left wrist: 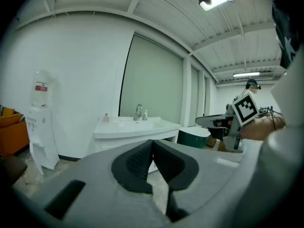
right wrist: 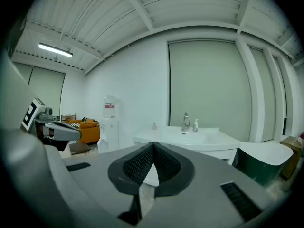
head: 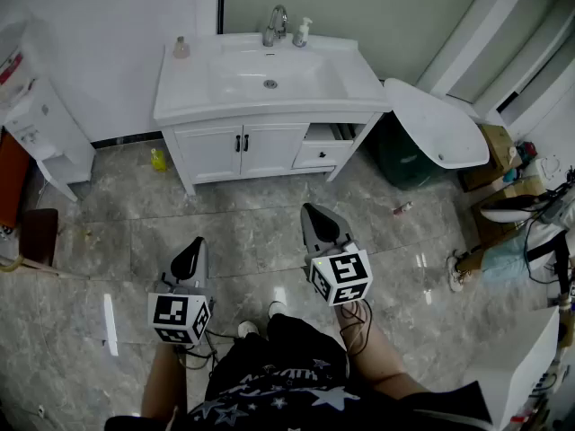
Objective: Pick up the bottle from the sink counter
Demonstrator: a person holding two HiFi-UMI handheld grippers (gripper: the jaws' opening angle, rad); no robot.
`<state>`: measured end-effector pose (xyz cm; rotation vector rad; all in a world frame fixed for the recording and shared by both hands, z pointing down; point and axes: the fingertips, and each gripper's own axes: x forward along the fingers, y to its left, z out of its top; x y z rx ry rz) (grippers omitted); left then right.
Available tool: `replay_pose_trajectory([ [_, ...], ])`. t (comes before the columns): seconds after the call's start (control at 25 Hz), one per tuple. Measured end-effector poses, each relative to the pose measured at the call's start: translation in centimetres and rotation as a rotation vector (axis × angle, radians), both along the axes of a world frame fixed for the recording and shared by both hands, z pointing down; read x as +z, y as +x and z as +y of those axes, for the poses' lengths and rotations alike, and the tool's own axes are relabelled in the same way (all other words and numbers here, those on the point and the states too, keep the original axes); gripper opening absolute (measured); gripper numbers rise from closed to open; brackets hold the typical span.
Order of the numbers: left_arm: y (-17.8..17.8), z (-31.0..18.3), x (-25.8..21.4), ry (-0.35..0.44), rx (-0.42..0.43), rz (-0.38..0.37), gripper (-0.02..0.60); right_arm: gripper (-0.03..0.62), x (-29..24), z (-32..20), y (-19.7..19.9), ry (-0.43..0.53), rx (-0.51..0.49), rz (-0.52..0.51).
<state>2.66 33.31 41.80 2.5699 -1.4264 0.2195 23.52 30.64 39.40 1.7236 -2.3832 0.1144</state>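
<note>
A white sink counter [head: 184, 92] stands against the far wall. At its back left corner sits a small pale pink bottle [head: 181, 48] [left wrist: 106, 118] [right wrist: 154, 126]. A white pump bottle [head: 302, 32] [left wrist: 145, 114] [right wrist: 195, 124] stands just right of the faucet [head: 275, 23]. Both grippers hang over the floor well short of the counter. My left gripper [head: 196, 243] [left wrist: 152, 141] is shut with nothing in it. My right gripper [head: 310, 209] [right wrist: 153, 145] is a little closer to the cabinet, and it too is shut and empty.
A white water dispenser [head: 45, 128] stands at the left wall. Right of the cabinet is a dark green bin under a white oval lid [head: 436, 124]. The cabinet's right drawer [head: 323, 151] is pulled open. A yellow item [head: 158, 159] lies on the floor by the cabinet's left leg.
</note>
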Motion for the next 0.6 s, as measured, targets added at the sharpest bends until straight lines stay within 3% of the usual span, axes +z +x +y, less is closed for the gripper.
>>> replay_pose_trajectory([
  [0.28,0.9,1.7,-0.9,-0.016,-0.028,0.066,0.02,0.0,-0.5,1.2,2.2,-0.002,0.01,-0.039],
  [0.44,0.3,2.4,-1.1,-0.003,-0.04,0.062,0.02,0.0,-1.0,1.7,2.0,0.015,0.007,-0.038],
  [0.6,-1.0,3.4,-0.3,-0.04,-0.058,0.099,0.02,0.0,-0.8,2.1,1.1,0.015,0.009,-0.051],
])
